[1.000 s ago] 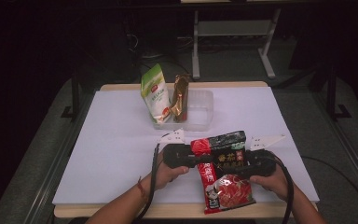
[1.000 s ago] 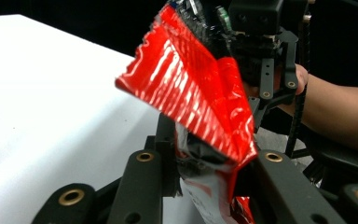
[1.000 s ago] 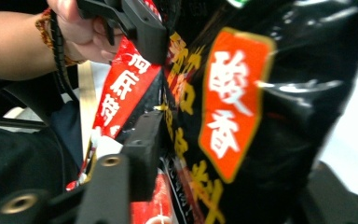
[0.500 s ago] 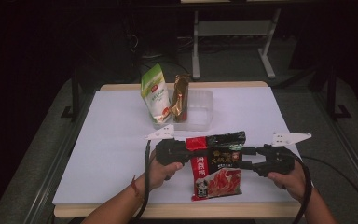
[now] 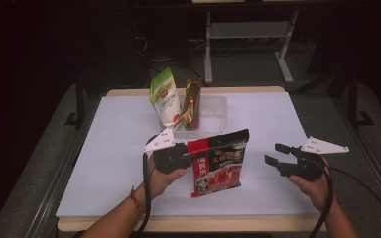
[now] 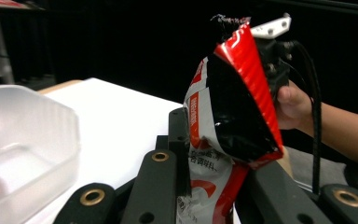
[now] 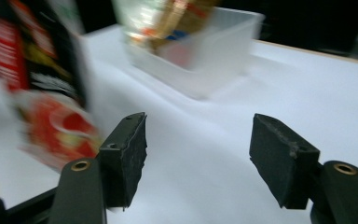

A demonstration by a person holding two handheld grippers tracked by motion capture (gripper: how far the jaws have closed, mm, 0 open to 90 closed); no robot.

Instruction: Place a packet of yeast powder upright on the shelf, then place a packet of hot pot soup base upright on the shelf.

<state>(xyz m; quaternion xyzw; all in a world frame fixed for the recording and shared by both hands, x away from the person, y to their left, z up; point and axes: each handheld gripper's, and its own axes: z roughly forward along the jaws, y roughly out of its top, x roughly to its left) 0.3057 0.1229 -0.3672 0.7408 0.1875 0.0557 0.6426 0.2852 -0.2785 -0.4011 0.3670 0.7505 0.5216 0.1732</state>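
Note:
A red and black food packet (image 5: 219, 167) hangs over the white table by its top left corner. My left gripper (image 5: 194, 149) is shut on that corner, its jaws having just closed further. In the left gripper view the packet (image 6: 235, 116) stands up between the black jaws of my left gripper (image 6: 214, 154). My right gripper (image 5: 274, 154) is open to the packet's right, apart from it. Its jaws have just been opening and hold nothing. The right gripper view shows my right gripper (image 7: 198, 140) open over bare table, with the blurred packet (image 7: 42, 93) at left.
A clear plastic container (image 5: 217, 110) stands at the back middle of the table, holding a green and white pouch (image 5: 164, 98) and a brown and gold pouch (image 5: 192, 103) upright. The white table top (image 5: 119, 148) ends in a wooden front edge. Beyond it is dark floor with a metal stand.
My right gripper let go of the packet and moved off to the right. My left gripper rose with the packet, which now hangs from it alone.

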